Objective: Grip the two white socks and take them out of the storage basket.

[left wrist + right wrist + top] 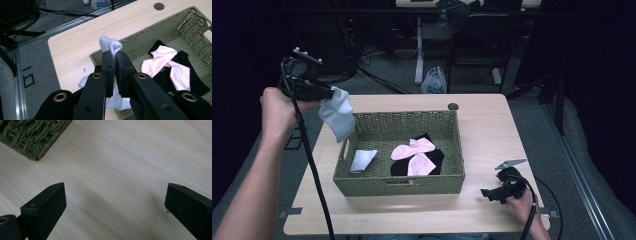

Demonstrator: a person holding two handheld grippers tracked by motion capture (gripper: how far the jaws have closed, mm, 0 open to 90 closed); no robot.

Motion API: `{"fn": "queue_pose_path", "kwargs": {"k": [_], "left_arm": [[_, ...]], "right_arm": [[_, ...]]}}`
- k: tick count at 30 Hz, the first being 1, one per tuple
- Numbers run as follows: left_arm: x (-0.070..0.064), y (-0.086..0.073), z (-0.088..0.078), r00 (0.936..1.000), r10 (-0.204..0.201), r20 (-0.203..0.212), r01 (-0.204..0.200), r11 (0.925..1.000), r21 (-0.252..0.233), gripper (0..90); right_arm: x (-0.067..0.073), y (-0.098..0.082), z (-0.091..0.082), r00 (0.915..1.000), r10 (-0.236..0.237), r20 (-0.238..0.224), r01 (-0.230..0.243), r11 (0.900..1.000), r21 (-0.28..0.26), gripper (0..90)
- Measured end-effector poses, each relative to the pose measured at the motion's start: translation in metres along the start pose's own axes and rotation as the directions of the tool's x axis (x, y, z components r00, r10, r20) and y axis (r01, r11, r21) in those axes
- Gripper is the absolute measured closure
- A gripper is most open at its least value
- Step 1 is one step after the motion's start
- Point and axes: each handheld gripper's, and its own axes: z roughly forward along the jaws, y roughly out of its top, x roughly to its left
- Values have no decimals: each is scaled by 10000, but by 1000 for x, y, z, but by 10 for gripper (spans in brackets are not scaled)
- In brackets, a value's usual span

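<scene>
Left gripper clamps white sock beside basket; right gripper gapes empty | one out; rest inside

Bare tabletop right of basket

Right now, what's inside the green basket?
In the woven basket: a white sock at its left end, two pink socks lying on black socks. The pink ones cover most of the black; anything beneath is hidden.
</scene>
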Motion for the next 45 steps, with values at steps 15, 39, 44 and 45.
{"fn": "queue_pose_path", "kwargs": {"k": [15,39,44,45], "left_arm": [[41,-43,-2,9907,-969,-952,995,9948,230,861],[62,-129,80,9745,-2207,-409,2239,9688,1066,861],[61,-141,98,9711,-2373,-263,2386,9617,1347,860],[61,-143,101,9709,-2377,-283,2393,9611,1380,860]], "right_arm": [[0,0,0,10000,-54,63,54,10000,-42,34],[1,0,0,10000,19,36,-19,9999,-99,35],[2,0,0,10000,-23,69,24,10000,-36,36],[2,0,0,10000,-25,56,25,10000,-39,36]]}}
